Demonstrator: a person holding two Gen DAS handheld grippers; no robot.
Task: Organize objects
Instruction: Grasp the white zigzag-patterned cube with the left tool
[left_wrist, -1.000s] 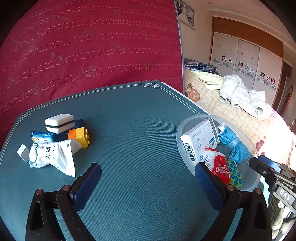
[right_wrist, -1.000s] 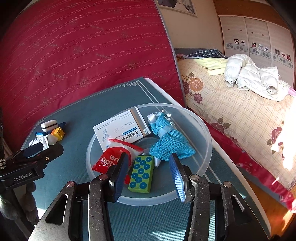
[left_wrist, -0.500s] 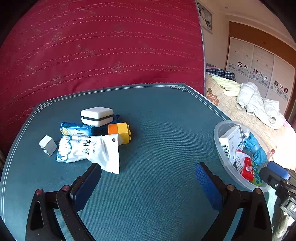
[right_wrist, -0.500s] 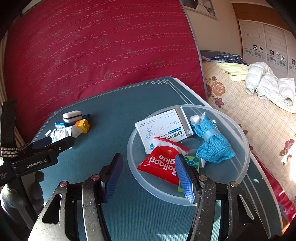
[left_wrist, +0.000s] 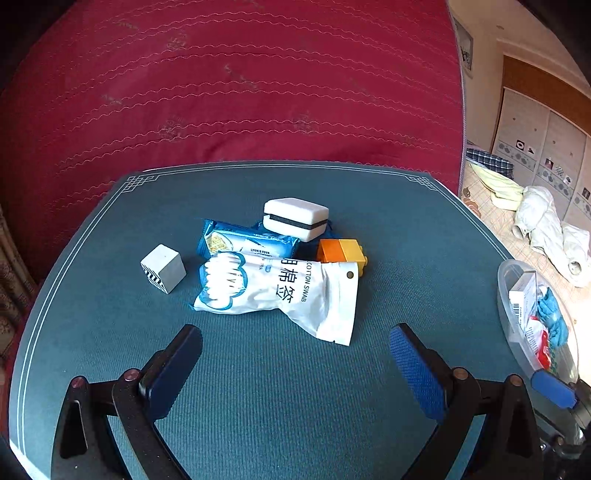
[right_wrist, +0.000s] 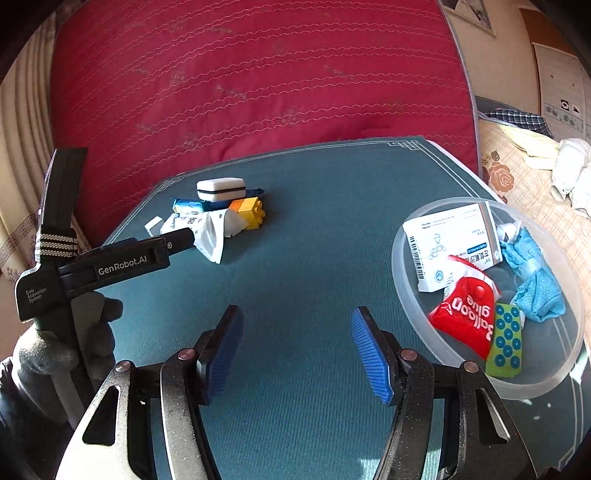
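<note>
The left tongs (left_wrist: 295, 363) stood wide apart and empty above the teal desk (left_wrist: 424, 229), aimed at a cluster of loose items. The cotton swab bag (left_wrist: 280, 291) lay flat just beyond the tong tips, roughly centred between them and not touching either pad. Behind the bag lay a blue snack packet (left_wrist: 243, 242), a white case with a dark band (left_wrist: 295, 218) and an orange-yellow brick (left_wrist: 343, 253), all touching or overlapping; a small grey cube (left_wrist: 163, 267) sat apart to the left of the bag. The right tongs (right_wrist: 297, 354) were likewise apart and held nothing, hovering over bare desk. The clear bowl (right_wrist: 546, 380) sat just beside the right pad, to its right, and contained a white medicine box (right_wrist: 450, 243), a red balloon-glue packet (right_wrist: 465, 317), a green dotted block (right_wrist: 506, 341) and a blue cloth (right_wrist: 535, 280).
</note>
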